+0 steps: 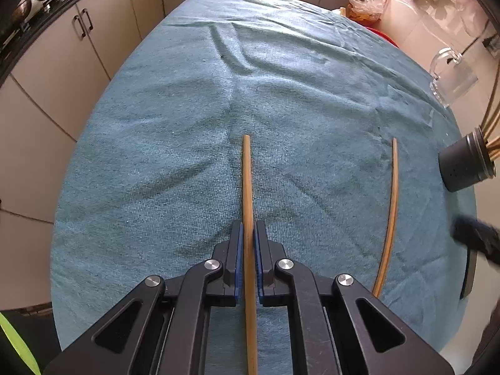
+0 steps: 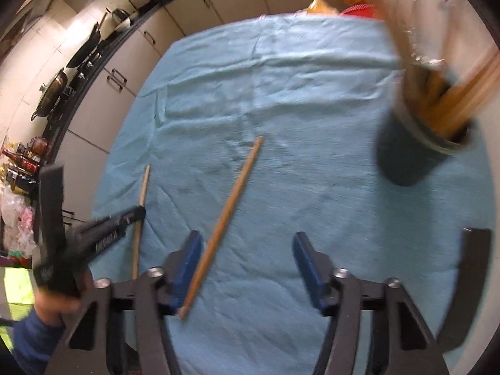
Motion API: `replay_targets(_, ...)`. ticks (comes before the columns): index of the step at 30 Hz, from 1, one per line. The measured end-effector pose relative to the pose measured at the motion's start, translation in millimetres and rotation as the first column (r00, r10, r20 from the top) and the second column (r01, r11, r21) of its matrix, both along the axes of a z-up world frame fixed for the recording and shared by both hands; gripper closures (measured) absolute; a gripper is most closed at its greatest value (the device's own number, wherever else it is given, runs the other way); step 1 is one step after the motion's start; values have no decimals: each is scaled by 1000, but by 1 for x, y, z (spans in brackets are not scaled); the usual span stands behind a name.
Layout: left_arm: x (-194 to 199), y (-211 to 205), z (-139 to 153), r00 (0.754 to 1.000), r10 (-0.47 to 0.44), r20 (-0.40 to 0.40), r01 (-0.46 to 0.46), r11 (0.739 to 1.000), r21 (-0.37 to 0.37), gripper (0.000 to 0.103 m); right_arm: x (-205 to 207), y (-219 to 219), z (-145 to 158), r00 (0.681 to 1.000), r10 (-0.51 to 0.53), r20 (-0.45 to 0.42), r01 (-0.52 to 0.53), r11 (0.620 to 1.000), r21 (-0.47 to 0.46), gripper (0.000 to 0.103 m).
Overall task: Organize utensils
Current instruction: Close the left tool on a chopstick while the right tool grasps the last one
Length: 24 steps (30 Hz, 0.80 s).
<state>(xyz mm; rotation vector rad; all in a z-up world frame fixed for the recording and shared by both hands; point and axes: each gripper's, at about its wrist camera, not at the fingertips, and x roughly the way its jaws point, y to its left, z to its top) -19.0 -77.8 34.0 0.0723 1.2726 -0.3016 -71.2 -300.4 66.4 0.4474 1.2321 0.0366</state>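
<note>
Your left gripper (image 1: 249,237): jaws nearly closed around one chopstick (image 1: 247,187), its long axis running near-to-far along the jaws on the blue-clothed desk (image 1: 156,156). Second chopstick (image 2: 225,218) lies beside your right gripper (image 2: 247,250), jaws wide, holding nothing. Dark holder (image 2: 415,150) stands far right, nearer your right hand.

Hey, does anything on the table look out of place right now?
Two chopsticks lie loose on the teal cloth, while the rest stand in the dark holder. One sits between the left tool's fingers; the other lies apart.
</note>
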Motion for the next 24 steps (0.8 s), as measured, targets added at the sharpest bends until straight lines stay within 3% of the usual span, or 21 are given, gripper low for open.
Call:
replay_targets(1,0,0,0,1000,-7,1,7,1000,4,96,10,2,-6,1000,-4,-17,4,1000,13,54)
replay_targets(6,0,-5,-2,999,-45,13,45,999,25,95,58,6,-34,992,-62,-108,66,997,29,69)
replay_targets(12,2,-2,-2,998,-57,7,57,998,9,95,83,10,-55,977,-88,-193,86,996,-18,75)
replay_targets(18,7,-5,-3,998,-62,0,62,998,17,95,94,26,-61,976,-64,-206,47,995,-83,92)
replay_targets(24,14,-1,1,998,-52,17,53,998,-38,97,90,33,-58,986,-56,-157,46,997,-64,96)
